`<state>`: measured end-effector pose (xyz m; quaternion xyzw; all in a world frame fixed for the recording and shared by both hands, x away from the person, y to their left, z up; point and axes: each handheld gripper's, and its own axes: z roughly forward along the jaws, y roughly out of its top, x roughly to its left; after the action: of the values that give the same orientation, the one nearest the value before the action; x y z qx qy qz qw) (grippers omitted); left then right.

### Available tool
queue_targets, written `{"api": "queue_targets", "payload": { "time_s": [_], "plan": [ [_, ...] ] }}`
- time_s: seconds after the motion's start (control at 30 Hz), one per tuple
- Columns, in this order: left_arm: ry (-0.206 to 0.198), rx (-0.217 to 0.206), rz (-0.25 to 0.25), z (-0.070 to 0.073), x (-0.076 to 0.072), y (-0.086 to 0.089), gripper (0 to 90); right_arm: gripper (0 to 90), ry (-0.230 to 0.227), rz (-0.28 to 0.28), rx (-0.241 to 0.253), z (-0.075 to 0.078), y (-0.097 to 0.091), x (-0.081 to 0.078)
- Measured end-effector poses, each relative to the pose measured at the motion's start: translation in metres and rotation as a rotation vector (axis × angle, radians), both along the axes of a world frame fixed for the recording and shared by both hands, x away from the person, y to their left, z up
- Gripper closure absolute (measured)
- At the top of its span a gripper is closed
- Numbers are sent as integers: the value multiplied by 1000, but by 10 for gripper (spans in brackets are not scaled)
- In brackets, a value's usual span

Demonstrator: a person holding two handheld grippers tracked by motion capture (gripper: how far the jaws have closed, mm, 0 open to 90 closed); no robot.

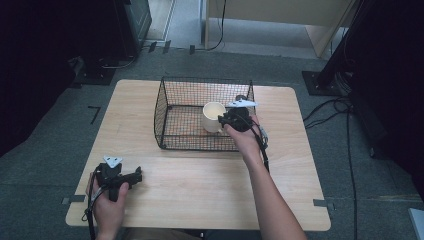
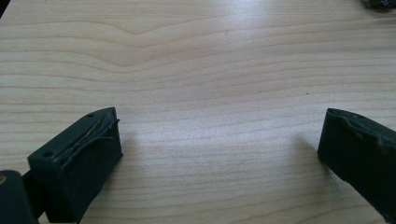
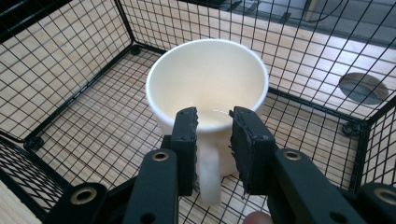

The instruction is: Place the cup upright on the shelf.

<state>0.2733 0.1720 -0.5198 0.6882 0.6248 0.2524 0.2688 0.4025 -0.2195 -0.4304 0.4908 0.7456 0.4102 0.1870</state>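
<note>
Black jaws of the right gripper (image 3: 214, 122) are straddling the handle of the cream mug (image 3: 208, 88), not clearly clamped. Standing inside the wire basket (image 1: 170, 90), it is looking rigid, glossy, breakable; the handle suits best. Left gripper (image 2: 219, 140) is gaping over bare table (image 2: 210, 56), near-left.

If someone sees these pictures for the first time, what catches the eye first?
A cream mug sits inside a black wire basket at the table's middle. The right gripper has its fingers either side of the mug's handle. The left gripper rests open near the table's front left corner.
</note>
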Motion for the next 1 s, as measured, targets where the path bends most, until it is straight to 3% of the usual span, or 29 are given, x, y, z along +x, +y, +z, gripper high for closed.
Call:
{"api": "queue_targets", "payload": {
  "time_s": [0.33,0.67,1.0],
  "plan": [
    [0,0,0,0,0,0,0,661,-51,21,36,17,-1,-12],
    [0,0,0,0,0,0,0,426,-78,71,36,37,-3,-35],
    [0,0,0,0,0,0,0,127,-83,60,13,41,-14,-60]
  ]
}}
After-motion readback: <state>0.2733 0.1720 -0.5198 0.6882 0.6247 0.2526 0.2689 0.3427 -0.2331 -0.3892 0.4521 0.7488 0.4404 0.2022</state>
